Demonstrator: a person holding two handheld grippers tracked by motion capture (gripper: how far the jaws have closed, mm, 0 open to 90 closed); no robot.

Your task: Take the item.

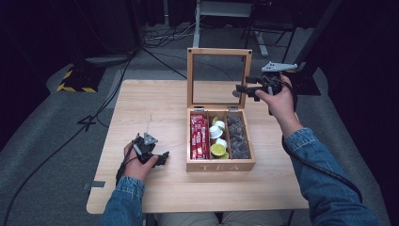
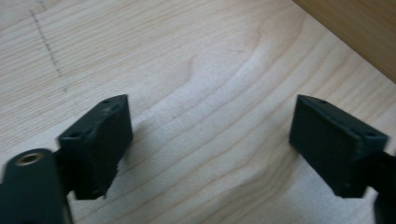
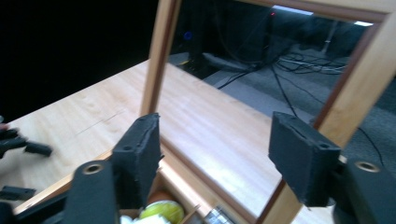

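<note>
A wooden tea box (image 1: 220,165) stands open on the table, its glass-paned lid (image 1: 219,51) upright. It holds red sachets (image 1: 199,136), small white and yellow cups (image 1: 217,139) and dark packets (image 1: 238,136). My right gripper (image 1: 238,90) is open, raised beside the lid's right edge. In the right gripper view its jaws (image 3: 217,154) stand wide, with the lid frame (image 3: 359,88) just behind the right jaw and a yellow cup (image 3: 161,210) below. My left gripper (image 1: 163,158) rests open, low over the table left of the box, with nothing between its jaws (image 2: 210,140).
The light wood table (image 1: 155,103) is bare left of and behind the box. In the left gripper view the box's side wall (image 2: 359,32) lies just ahead at the upper right. Dark floor with cables and stands surrounds the table.
</note>
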